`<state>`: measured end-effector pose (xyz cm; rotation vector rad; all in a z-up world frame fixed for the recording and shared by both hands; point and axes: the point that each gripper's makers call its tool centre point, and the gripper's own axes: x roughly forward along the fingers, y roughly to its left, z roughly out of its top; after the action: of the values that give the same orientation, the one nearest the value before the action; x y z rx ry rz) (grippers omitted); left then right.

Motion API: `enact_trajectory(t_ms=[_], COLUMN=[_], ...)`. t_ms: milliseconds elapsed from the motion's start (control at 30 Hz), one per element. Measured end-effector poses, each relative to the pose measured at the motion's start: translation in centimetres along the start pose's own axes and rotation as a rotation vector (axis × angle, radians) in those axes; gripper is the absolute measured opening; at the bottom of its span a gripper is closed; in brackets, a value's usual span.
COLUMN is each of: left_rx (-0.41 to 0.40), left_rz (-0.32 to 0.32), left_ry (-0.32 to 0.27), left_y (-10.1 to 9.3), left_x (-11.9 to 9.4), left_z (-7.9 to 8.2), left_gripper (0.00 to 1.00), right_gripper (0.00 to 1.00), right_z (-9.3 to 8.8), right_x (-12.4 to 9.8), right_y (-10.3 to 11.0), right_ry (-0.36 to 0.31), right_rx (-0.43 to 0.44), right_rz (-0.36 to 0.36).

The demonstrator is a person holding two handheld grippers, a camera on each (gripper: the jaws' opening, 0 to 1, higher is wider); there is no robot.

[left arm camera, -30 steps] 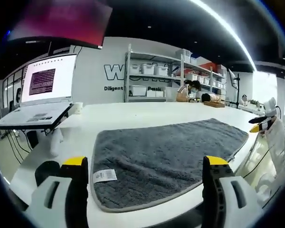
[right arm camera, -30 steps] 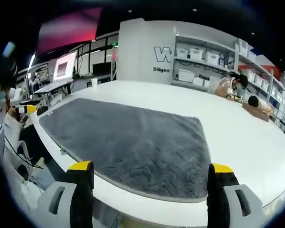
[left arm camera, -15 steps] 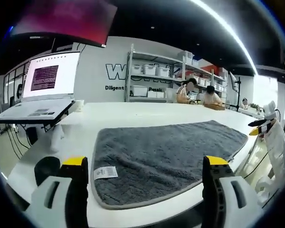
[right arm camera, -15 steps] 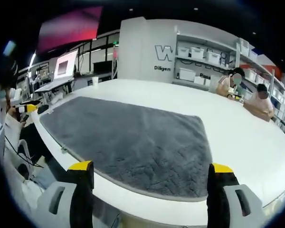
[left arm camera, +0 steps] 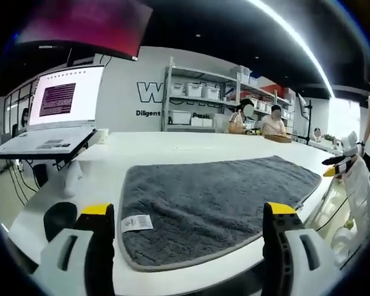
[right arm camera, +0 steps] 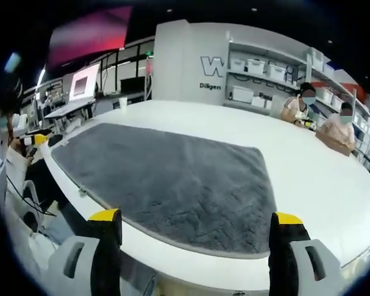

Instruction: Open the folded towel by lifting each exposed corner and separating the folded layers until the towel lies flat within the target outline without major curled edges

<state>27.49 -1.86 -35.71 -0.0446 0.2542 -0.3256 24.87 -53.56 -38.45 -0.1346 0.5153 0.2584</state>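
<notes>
Where shelves (left arm camera: 200,98) stand, white table (right arm camera: 308,166), seemingly bare.

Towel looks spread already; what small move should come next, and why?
Probably nothing beyond a check: the grey towel lies flat on the white table, no curled edges visible. Left gripper and right gripper hang open, off the cloth; I'd pull both back.

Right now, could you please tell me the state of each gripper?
Left gripper: open, holding nothing, above the towel's near edge.
Right gripper: open, holding nothing.
</notes>
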Motion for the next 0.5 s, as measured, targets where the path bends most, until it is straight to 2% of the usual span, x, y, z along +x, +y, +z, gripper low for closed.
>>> enact_trajectory(t_ms=[500], left_rx=[-0.004], left_rz=[-0.013], left_ry=[0.014], left_y=[-0.3], left_x=[1.1], left_z=[-0.4], left_gripper=[0.99], right_gripper=[0.99], right_z=[-0.1], right_x=[1.1], right_y=[0.0], right_ry=[0.01], right_rx=[0.004], right_rz=[0.006])
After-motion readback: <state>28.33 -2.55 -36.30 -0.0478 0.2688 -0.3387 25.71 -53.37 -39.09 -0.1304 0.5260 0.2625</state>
